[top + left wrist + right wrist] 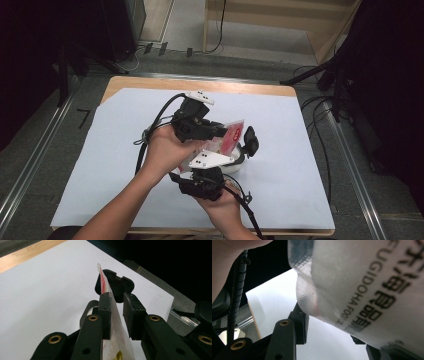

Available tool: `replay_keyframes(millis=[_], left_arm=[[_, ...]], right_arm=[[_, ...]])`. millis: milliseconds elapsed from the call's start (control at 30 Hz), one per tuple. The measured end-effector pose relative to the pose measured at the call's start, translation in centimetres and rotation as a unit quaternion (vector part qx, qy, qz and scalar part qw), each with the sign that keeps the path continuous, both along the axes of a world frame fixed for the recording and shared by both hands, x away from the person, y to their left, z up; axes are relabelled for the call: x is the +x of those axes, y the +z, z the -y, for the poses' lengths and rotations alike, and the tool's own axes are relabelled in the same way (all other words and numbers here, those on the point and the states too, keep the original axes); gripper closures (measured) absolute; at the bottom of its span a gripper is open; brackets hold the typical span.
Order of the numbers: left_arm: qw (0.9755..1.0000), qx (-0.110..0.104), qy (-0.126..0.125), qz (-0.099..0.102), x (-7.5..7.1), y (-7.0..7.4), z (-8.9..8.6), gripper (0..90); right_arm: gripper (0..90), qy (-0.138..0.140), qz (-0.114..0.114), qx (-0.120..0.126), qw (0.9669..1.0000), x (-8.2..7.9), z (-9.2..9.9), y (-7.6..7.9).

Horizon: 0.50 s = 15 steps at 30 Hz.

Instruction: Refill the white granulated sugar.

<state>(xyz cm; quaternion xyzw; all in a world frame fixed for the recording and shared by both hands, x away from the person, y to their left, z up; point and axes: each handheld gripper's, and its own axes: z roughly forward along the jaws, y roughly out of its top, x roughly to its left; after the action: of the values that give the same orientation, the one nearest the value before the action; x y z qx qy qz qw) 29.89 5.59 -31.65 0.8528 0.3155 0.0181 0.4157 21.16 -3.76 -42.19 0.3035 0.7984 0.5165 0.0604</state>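
High view: left gripper (pixel 223 131) holds red-and-white plastic food pouch (pixel 231 138) above white-sheeted table (pixel 115 150); right gripper (pixel 235 159) below, fingers hidden.

Left gripper view: pouch edge-on, one finger (pixel 105 315) against it, other apart; grip unclear.

Right gripper view: pouch print "FUGIDOHA FOO…", rest cut off; one finger covered, state unclear.

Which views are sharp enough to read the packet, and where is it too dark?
High view: table evenly lit, surroundings nearly black, packet small and soft. Left gripper view: fingers crisp, packet edge-on. Right gripper view: packet very close, print readable but slightly blurred, corner dark.
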Motion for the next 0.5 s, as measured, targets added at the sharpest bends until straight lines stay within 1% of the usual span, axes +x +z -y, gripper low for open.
replay_keyframes(millis=[300, 367, 500], left_arm=[[1.0000, 0.002, -0.001, 0.000, -0.02, -0.01, 0.02, 77.5], [1.0000, -0.001, 0.000, 0.000, -0.02, 0.01, 0.02, 76.8], [1.0000, -0.005, 0.000, 0.002, -0.06, 0.41, -0.27, 76.7]], right_arm=[[56.8, 0.000, -0.001, 0.002, 1.0000, -0.08, -0.03, -0.11], [57.0, 0.000, -0.002, 0.003, 1.0000, -0.07, -0.02, -0.08], [57.3, 0.001, 0.004, 0.003, 1.0000, -0.13, -0.03, 0.29]])
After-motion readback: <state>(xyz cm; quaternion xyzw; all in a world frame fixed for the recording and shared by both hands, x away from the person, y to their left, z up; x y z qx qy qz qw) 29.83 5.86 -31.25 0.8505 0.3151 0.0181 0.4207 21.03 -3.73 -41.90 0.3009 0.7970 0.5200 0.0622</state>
